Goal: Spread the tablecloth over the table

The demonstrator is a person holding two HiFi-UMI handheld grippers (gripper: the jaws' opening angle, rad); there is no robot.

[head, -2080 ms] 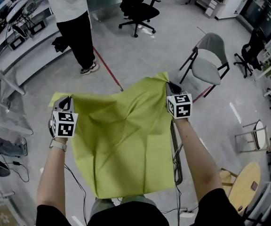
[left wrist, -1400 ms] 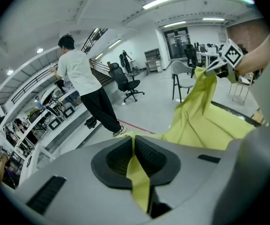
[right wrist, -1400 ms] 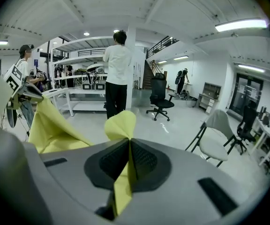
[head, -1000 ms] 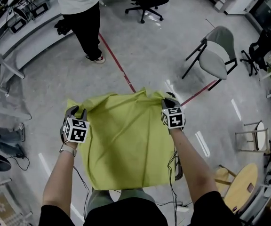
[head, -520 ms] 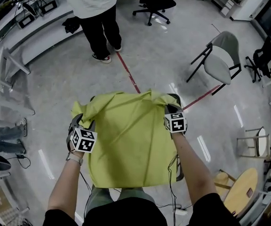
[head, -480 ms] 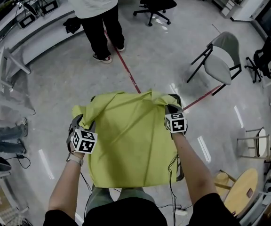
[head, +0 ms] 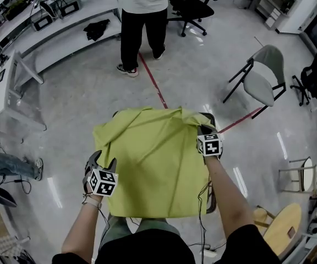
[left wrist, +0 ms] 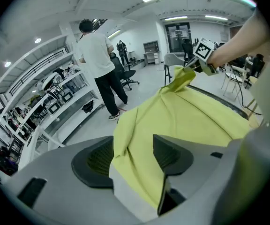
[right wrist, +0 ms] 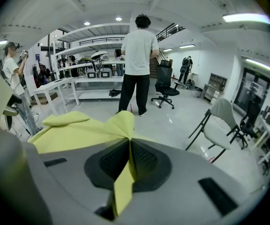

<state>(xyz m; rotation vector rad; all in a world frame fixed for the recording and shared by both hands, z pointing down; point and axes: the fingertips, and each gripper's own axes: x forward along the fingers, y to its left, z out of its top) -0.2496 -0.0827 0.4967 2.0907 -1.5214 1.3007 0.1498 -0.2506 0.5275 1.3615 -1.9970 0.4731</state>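
A yellow-green tablecloth (head: 153, 164) lies over a small table whose dark edge (head: 209, 199) shows at the right. My right gripper (head: 202, 122) is shut on the cloth's far right corner, and that fold (right wrist: 121, 121) runs between its closed jaws (right wrist: 129, 161). My left gripper (head: 103, 161) is at the cloth's left edge, nearer to me. Its jaws stand wide apart (left wrist: 132, 156), with the cloth's edge (left wrist: 135, 139) lying loose between them, not pinched. The far left corner (head: 106, 131) lies folded over.
A person (head: 142, 15) stands beyond the table on a red floor line (head: 153, 81). A grey chair (head: 260, 81) stands at the right, an office chair (head: 194, 7) behind, white benches (head: 48, 32) at the left. A round wooden table (head: 282, 230) is at my right.
My left gripper has opened, let go of the far left corner and drawn back toward me along the cloth's left edge. The right gripper has kept its grip and place.
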